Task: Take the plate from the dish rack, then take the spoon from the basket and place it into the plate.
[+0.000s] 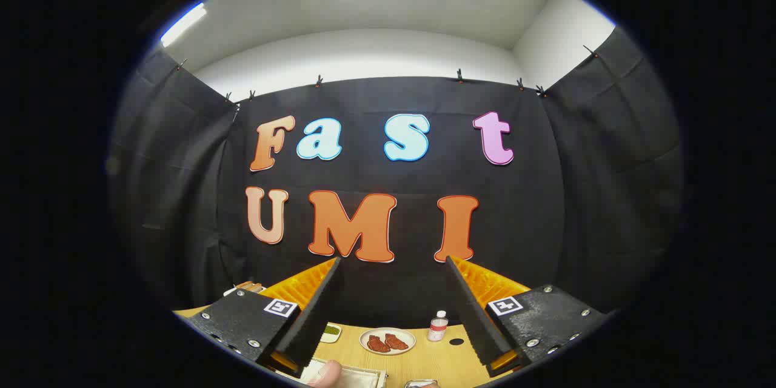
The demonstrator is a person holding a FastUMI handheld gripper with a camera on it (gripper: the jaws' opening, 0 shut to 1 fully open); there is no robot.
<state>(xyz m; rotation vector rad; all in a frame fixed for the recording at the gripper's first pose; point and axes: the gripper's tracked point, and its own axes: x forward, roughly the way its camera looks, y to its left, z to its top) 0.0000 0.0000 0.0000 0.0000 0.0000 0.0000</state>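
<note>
We are holding the gripper [393, 306] up high, pointing at the black booth wall [545, 206] and not down at the table [424, 364].

What could go wrong? We think the biggest worry is that we cannot see much of the things we need. The dish rack and the basket are hard to find from here. A bit of something wooden [248, 286] peeks out behind the left finger, but we cannot tell what it is. If we go down fast without looking, we might bump the small plate with two red pieces of food [388, 341], or knock over the little bottle with the white cap [438, 325] just beside it. That plate already has food on it, so we think it is not the one we want. Grabbing it by mistake would be wrong. A small dish with something green [331, 331] sits close to the left finger too. A person's fingertip [327, 373] is low between the gripper fingers, near a pale tray [357, 377]. We must take care not to pinch it.

The gripper's fingers stand wide apart. Nothing is between them and they touch nothing. They hold only air. So we have not picked up the plate yet, and the spoon is not in our grip either. We guess the job is just starting. Next we should tip the gripper down and look for the rack.
</note>
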